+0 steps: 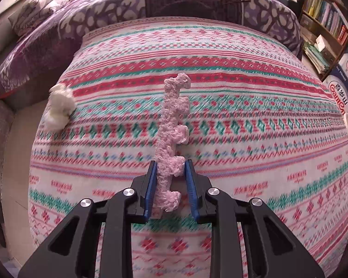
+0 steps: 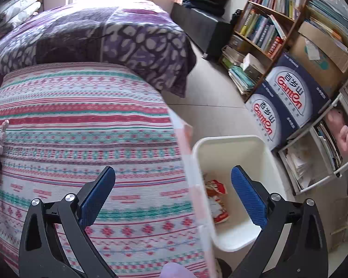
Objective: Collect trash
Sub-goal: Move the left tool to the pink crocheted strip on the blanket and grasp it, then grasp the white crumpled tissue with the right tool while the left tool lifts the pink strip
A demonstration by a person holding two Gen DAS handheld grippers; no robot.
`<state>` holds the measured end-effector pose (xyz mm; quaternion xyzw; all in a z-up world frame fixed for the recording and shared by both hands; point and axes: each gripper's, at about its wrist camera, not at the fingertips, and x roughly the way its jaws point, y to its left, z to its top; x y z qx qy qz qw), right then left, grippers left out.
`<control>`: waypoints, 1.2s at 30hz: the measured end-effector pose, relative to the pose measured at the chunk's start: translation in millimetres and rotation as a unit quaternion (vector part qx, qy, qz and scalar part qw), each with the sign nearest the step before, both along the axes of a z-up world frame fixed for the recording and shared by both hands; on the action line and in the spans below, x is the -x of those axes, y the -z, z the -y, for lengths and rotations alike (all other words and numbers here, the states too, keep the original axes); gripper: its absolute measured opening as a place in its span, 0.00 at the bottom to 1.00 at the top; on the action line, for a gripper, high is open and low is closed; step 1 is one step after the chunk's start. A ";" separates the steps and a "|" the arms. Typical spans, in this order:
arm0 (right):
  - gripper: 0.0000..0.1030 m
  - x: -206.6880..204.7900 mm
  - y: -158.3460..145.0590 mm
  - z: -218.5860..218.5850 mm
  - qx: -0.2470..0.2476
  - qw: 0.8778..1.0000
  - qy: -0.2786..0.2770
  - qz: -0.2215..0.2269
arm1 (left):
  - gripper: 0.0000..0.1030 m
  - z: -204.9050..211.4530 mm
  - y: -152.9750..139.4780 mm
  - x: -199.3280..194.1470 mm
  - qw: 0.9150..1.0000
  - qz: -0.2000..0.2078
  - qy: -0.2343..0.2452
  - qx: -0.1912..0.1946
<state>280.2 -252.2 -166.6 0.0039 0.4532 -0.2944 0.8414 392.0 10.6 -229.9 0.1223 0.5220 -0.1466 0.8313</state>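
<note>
Currently the left gripper is pinching the lower part of a long pink strip of fuzzy, crumbly-looking foam with knobbed tabs along one edge; its blue ribbed pads are closing narrowly on either side of the strip, and the piece is standing up and away from the tool, apparently lifted clear of the bed. Gripping near one end is probably what is leaving most of the length sticking out free ahead of the fingers. Surface of the strip: matted and fibrous, likely light and compressible, so a narrow pinch should be enough.

Right gripper is spreading wide with nothing between its textured blue pads. It is hovering over the edge of the bed, with one finger over the bin opening.

Below both tools, the striped woven bedspread in red, teal and white is lying flat, soft-looking, with a purple patterned quilt bunching beyond it. A crumpled white wad of tissue or paper is sitting near the left edge of the bedspread, well apart from the strip; judged to be trash not yet collected.

A white rectangular plastic bin is standing on the floor just beside the bed, smooth-walled, and is holding a red-and-white crinkled wrapper. Judgement: the strip is heading there.
</note>
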 end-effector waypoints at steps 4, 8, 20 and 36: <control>0.93 -47.9 10.6 -69.0 -0.053 0.997 -0.054 0.001 | 0.24 -66.2 -13.2 32.3 0.999 0.024 -0.030 0.011; 0.93 -96.3 14.9 -152.6 -0.093 0.989 -0.116 0.012 | 0.24 -130.3 -27.1 56.7 0.996 0.045 -0.075 0.004; 0.93 -200.5 45.4 -316.4 -0.189 0.969 -0.160 0.019 | 0.24 -236.3 -40.8 92.3 0.980 0.093 -0.173 0.038; 0.23 -214.3 42.9 -325.3 -0.238 0.952 -0.194 0.002 | 0.24 -251.8 -55.8 84.9 0.967 0.104 -0.219 0.074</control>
